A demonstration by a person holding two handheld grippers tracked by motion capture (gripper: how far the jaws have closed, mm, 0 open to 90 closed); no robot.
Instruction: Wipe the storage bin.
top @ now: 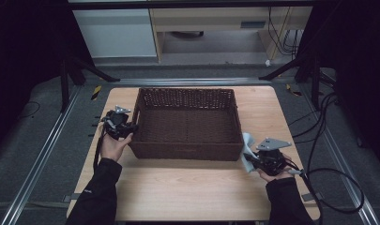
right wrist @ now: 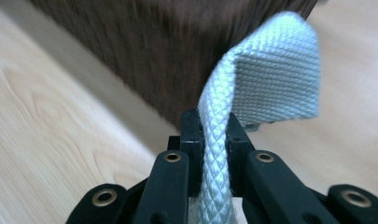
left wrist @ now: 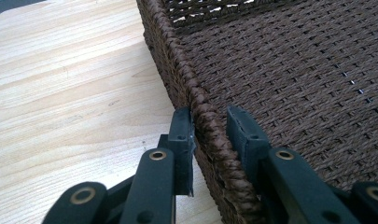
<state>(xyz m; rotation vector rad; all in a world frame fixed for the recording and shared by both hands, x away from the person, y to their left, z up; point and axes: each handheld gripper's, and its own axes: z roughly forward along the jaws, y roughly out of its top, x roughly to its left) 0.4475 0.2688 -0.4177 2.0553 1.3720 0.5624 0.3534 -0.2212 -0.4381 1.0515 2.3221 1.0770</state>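
Note:
A dark brown woven basket [top: 185,151] stands in the middle of the wooden table [top: 187,187]. My left gripper [top: 127,129] is at the basket's left wall. In the left gripper view, my left gripper [left wrist: 210,127] straddles the braided rim [left wrist: 177,65], one jaw outside and one inside, with the pads pressing on it. My right gripper [top: 250,159] is by the basket's near right corner, shut on a pale grey-blue woven cloth [top: 247,143]. In the right gripper view, the cloth [right wrist: 275,70] rises from between the jaws of my right gripper [right wrist: 213,126] and folds over in front of the blurred basket wall [right wrist: 154,46].
Bare tabletop lies in front of the basket and on both sides of it. Black cables [top: 328,178] trail off the table's right edge to the floor. Metal rails [top: 42,154] run along the floor beside the table, and dark stands are at the back.

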